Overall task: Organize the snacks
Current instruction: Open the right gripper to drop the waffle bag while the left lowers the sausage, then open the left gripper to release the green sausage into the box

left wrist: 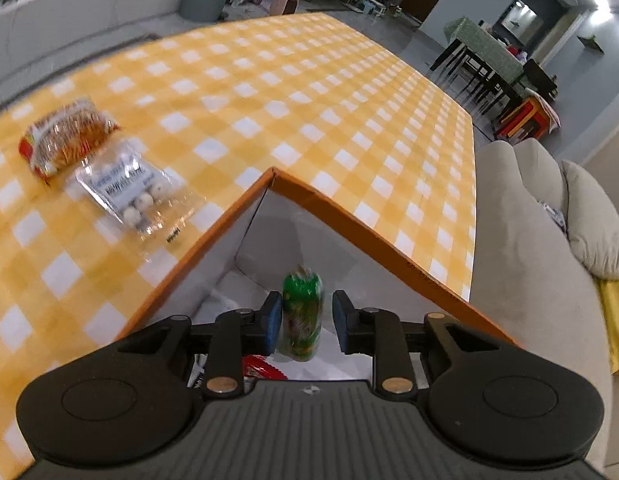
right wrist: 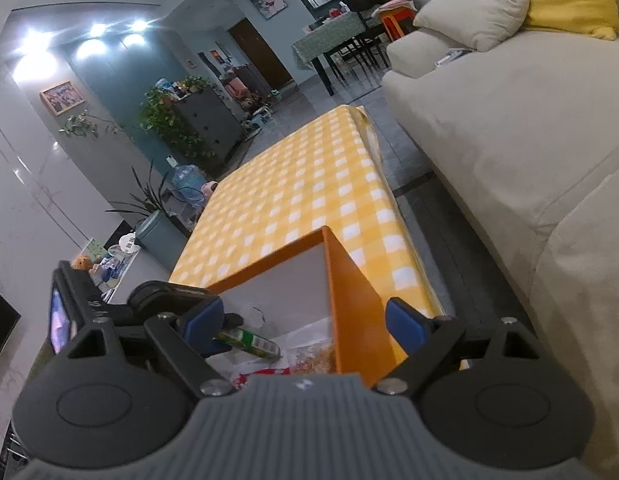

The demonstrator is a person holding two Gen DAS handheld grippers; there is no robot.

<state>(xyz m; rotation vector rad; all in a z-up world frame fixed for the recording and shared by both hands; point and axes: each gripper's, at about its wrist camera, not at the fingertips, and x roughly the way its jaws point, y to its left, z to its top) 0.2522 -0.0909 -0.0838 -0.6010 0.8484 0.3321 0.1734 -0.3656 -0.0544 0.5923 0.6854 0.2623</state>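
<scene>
Left wrist view: your left gripper [left wrist: 306, 319] hangs over the orange box [left wrist: 389, 242], fingers apart around a blurred green packet [left wrist: 301, 314], touching only the left pad. A clear candy bag [left wrist: 135, 194], print unreadable, lies beside an orange snack bag [left wrist: 67, 136] on the checked tablecloth [left wrist: 309, 100].

Right wrist view: your right gripper [right wrist: 305, 324] is spread wide and empty above the box [right wrist: 349, 304]; the green packet [right wrist: 249, 343] sits inside.

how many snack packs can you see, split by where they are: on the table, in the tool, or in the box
On the tablecloth: 2, the orange noodle pack and the clear pack of white balls
Between the left tool's pads: 1, the green pack
Lying in the orange box: at least 2, a red-and-white pack and an orange-printed pack
Total: at least 5
</scene>
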